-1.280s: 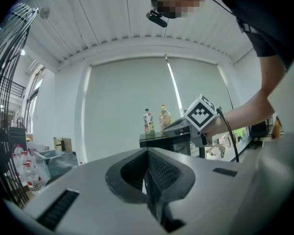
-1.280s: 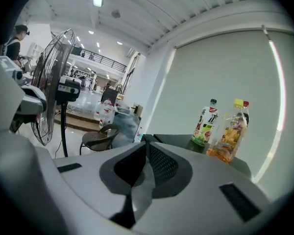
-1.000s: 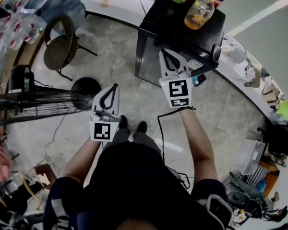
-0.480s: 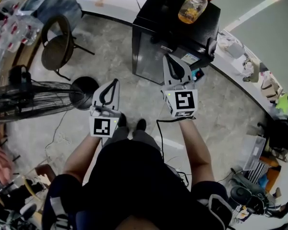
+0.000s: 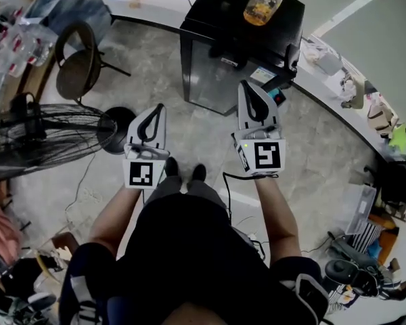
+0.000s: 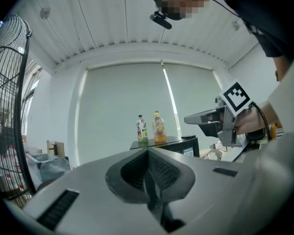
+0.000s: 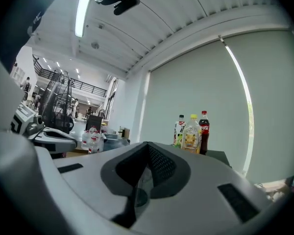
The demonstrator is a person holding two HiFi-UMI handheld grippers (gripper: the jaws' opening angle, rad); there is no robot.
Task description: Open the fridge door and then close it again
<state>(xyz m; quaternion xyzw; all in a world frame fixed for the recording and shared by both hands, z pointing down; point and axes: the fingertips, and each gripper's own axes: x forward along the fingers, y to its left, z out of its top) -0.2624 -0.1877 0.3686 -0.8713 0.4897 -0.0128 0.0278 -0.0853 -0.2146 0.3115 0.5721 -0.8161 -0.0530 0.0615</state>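
Grey stone floor (image 5: pixel 189 128) underfoot; black mini fridge (image 5: pixel 220 22) at twelve o'clock, door seemingly shut, fitting either pre-opening or post-closing; left gripper (image 5: pixel 158 110) and right gripper (image 5: pixel 248 88) pinched together, empty, short of it.

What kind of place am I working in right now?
Likely a lab or workshop space, not a home kitchen: a small black fridge stands on a bare stone-like floor, with a big caged fan, a chair and cluttered counters around.
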